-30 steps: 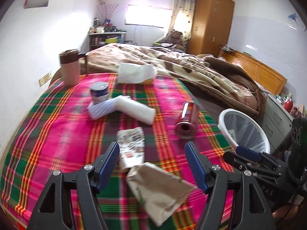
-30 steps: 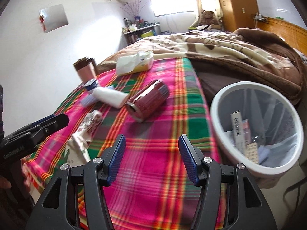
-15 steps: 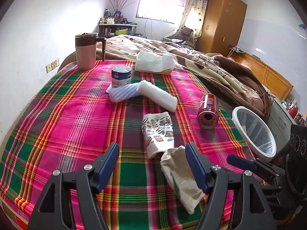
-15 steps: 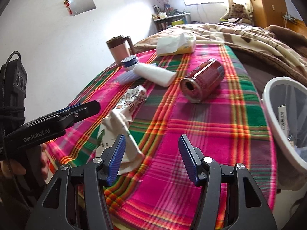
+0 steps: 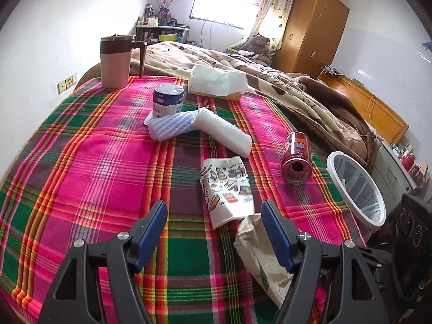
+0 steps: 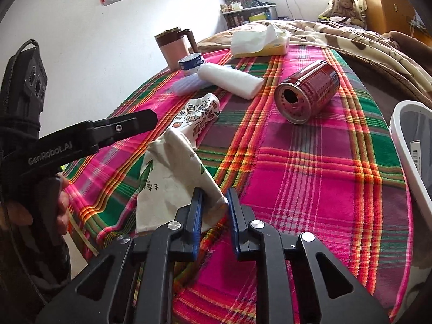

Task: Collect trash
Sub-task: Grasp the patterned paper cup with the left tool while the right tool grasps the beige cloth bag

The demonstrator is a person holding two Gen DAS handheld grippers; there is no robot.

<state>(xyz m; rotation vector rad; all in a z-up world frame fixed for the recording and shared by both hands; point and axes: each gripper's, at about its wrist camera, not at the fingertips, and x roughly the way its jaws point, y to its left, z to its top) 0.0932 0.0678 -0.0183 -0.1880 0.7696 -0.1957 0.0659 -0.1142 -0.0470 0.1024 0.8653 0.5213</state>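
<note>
At the far left of the plaid blanket (image 5: 89, 162) we see a brown lidded mug (image 5: 116, 60) standing upright by the wall; to its right stands a small blue-and-white tub (image 5: 168, 100), touching a ridged pale foam sleeve (image 5: 172, 124) that lies against a white foam roll (image 5: 224, 132); beyond them at the far edge sits a tissue pack (image 5: 217, 82). Nearer to us our left gripper (image 5: 213, 226) hovers above the blanket with its blue pads spread and nothing between them; just beyond its right pad lies a flattened printed paper cup (image 5: 226, 189), and under that pad a crumpled beige paper bag (image 6: 172, 181) lies at the near edge. Our right gripper (image 6: 213, 213) has its jaws closing on the near corner of this bag; the paper sits between the pads and the left one presses against it, while a sliver of gap shows at the right one. Further right a red can (image 6: 310, 89) lies on its side with its open end toward us, well apart from the bag; at the far right, off the bed's edge, stands a white-rimmed trash bin (image 5: 353, 189) with some packaging inside.
</note>
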